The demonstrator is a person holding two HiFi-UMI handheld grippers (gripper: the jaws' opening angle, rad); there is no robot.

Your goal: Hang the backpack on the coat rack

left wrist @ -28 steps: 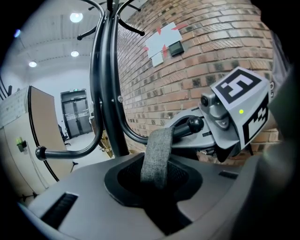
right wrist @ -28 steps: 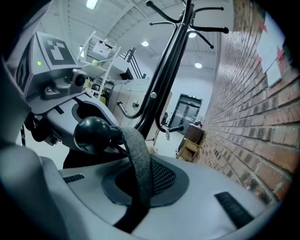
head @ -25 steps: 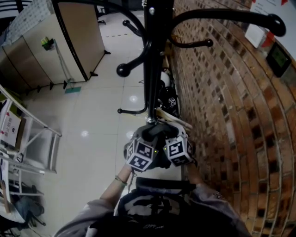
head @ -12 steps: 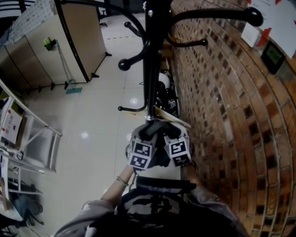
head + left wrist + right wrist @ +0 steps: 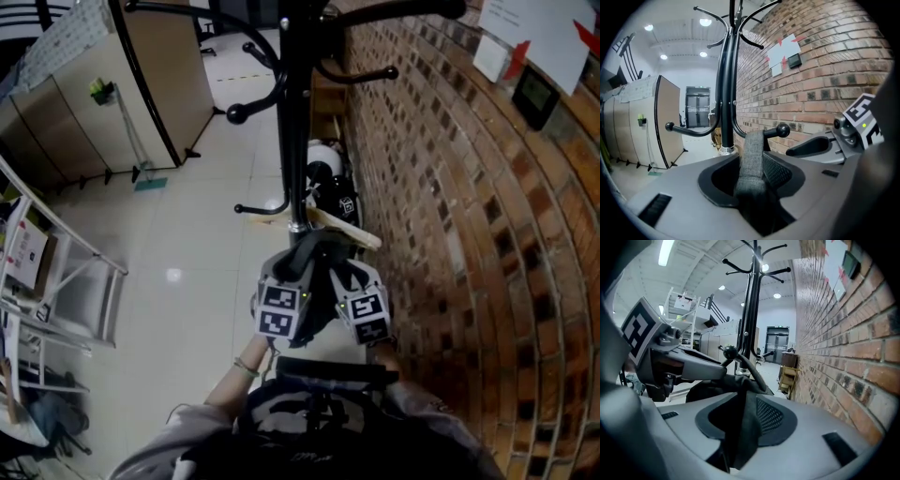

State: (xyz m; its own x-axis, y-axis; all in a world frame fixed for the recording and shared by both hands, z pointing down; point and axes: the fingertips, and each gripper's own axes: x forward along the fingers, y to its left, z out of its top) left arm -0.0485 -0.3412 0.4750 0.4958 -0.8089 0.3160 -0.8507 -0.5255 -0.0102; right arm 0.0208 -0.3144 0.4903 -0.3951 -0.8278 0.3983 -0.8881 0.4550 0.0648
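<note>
Since a second ago our grippers have drawn apart below the rack (image 5: 292,141). Head view: left gripper (image 5: 295,267) and right gripper (image 5: 336,272) flank the backpack (image 5: 317,314) at its pole. Left gripper view: fingers opening, strap (image 5: 752,159) between them, running up to a hook (image 5: 782,130). Right gripper view: fingers opening round the strap too. We should back off only once the hook holds.

Coat rack (image 5: 298,122) stands left of wall (image 5: 450,234) (close).
</note>
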